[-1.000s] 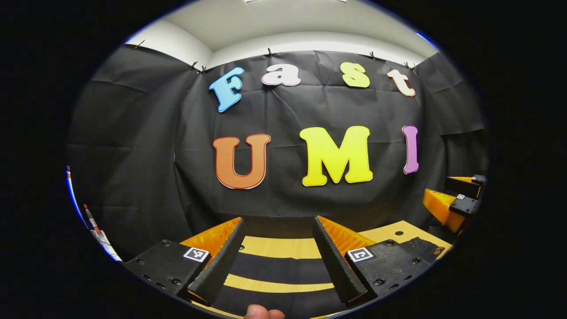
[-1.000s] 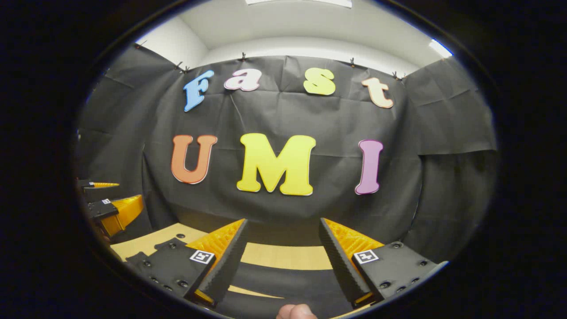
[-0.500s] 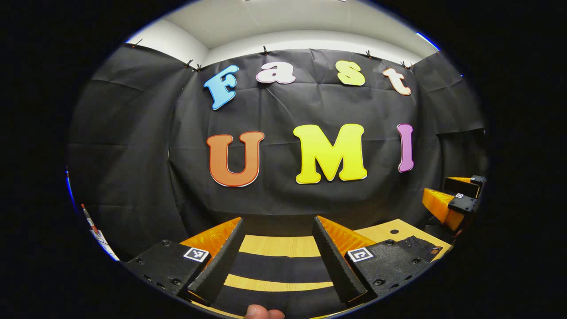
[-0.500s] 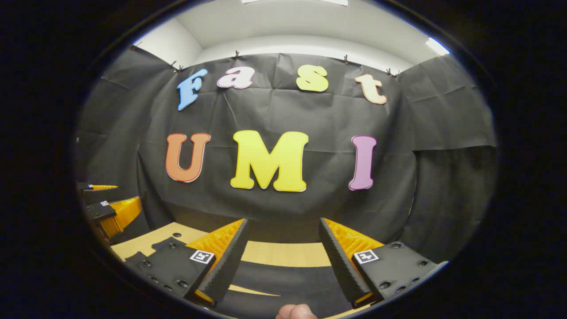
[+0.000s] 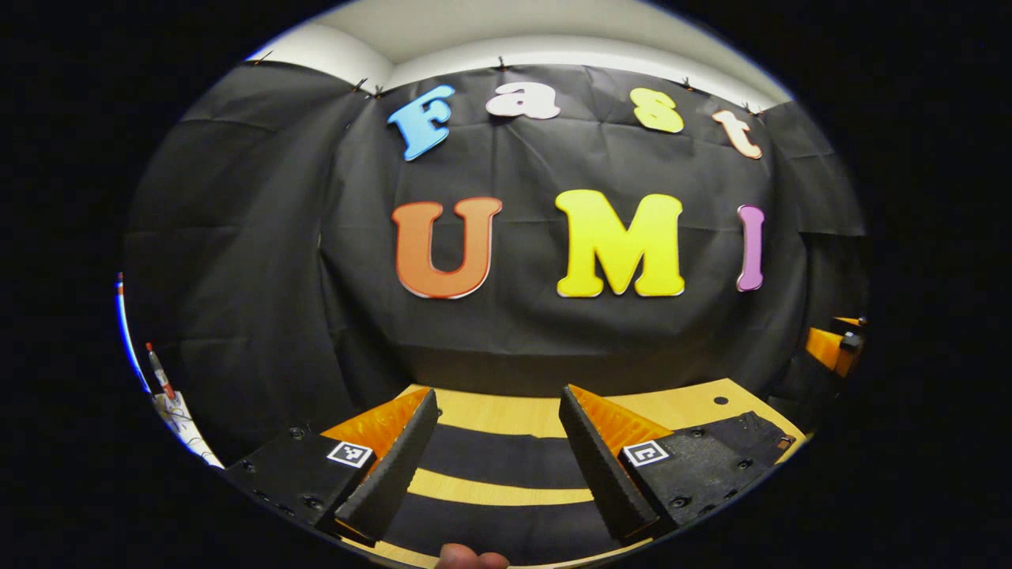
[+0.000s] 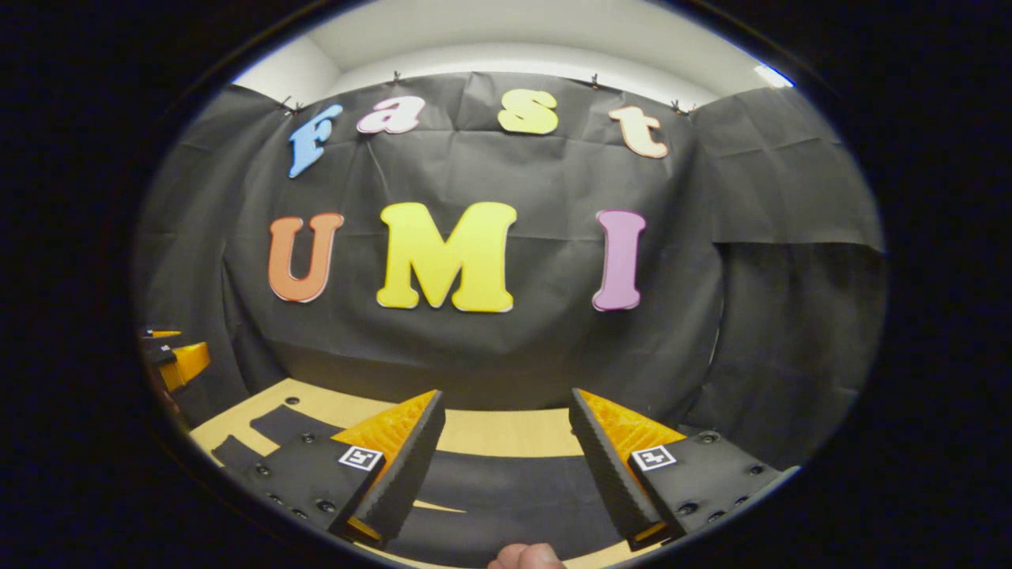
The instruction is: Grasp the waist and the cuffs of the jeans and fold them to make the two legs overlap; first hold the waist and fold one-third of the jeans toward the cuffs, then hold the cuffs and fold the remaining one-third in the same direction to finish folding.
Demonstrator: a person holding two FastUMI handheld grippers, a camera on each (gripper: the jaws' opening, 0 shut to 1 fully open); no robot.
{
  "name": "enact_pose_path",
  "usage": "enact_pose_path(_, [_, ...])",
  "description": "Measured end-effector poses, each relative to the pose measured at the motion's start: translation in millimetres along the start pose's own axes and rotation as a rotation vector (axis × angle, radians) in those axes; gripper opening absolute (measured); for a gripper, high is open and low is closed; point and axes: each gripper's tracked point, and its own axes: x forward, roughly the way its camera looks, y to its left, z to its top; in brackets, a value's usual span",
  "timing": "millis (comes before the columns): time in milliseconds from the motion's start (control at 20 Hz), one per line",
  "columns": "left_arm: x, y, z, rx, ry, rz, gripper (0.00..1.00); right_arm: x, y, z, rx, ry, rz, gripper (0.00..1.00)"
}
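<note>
Black jeans [image 5: 498,457] lie flat on the wooden table [image 5: 490,412]. In the left gripper view the two legs run as dark bands with a strip of wood between them. My left gripper [image 5: 496,393] hovers open above them with nothing between its fingers. In the right gripper view a wider dark part of the jeans [image 6: 506,490] lies under my right gripper [image 6: 506,393], which is open and holds nothing. The right gripper [image 5: 834,348] also shows at the far right of the left gripper view. The left gripper [image 6: 178,359] shows at the far left of the right gripper view.
Black cloth closes the booth right behind the table [image 6: 506,432]. A white object with a red pen-like thing [image 5: 162,379] stands at the far left. A small hole [image 5: 715,401] marks the tabletop. A person's fingertip [image 5: 470,558] shows at the bottom edge.
Both views have tipped downward: the wall has slid up and more of the table and jeans shows. Each gripper's neighbour has drifted toward the view's edge. Both stay open.
</note>
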Motion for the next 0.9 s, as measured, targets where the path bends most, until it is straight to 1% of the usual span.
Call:
enact_pose_path(150, [3.2,44.9,-38.2,-0.081,0.114,0.068,0.99,7.2,-54.7,-29.1,0.011,0.091,-0.072,0.97])
enact_pose_path(250, [0.5,77.0,-70.7,-0.172,0.203,0.132,0.99,4.6,-89.0,-52.9,0.061,0.167,-0.106,0.97])
enact_pose_path(300, [-3.8,92.7,-87.4,-0.242,0.248,0.165,0.99,2.3,-104.8,-69.4,0.102,0.214,-0.113,0.97])
enact_pose_path(350, [-10.4,106.7,-109.3,-0.337,0.303,0.203,0.99,2.3,-118.8,-91.5,0.148,0.275,-0.114,0.98])
enact_pose_path(400, [-13.9,117.3,-128.9,-0.422,0.341,0.236,0.99,0.8,-130.7,-119.6,0.181,0.355,-0.116,0.98])
enact_pose_path(500, [-22.8,138.4,-170.6,-0.639,0.433,0.33,0.99,-7.3,-158.6,-172.7,0.266,0.497,-0.172,0.97])
enact_pose_path(600, [-37.6,153.4,-208.1,-0.856,0.508,0.423,0.99,-12.2,-177.8,-213.3,0.389,0.592,-0.226,0.97])
enact_pose_path(650, [-44.5,156.3,-221.1,-0.949,0.533,0.464,0.99,-13.7,-184.4,-233.1,0.441,0.623,-0.25,0.99])
enact_pose_path(750, [-54.1,157.5,-238.9,-1.104,0.561,0.52,1.0,-13.0,-192.4,-257.5,0.548,0.664,-0.286,0.98])
enact_pose_path(800, [-55.4,152.7,-233.8,-1.168,0.57,0.535,0.99,-9.7,-197.2,-266.7,0.597,0.68,-0.305,0.98])
enact_pose_path(850, [-63.8,144.2,-241.2,-1.221,0.58,0.54,0.99,-5.4,-199.7,-277.3,0.643,0.691,-0.319,0.98])
enact_pose_path(900, [-60.2,147.1,-244.9,-1.262,0.59,0.555,0.99,1.2,-201.4,-283.8,0.68,0.706,-0.332,0.98])
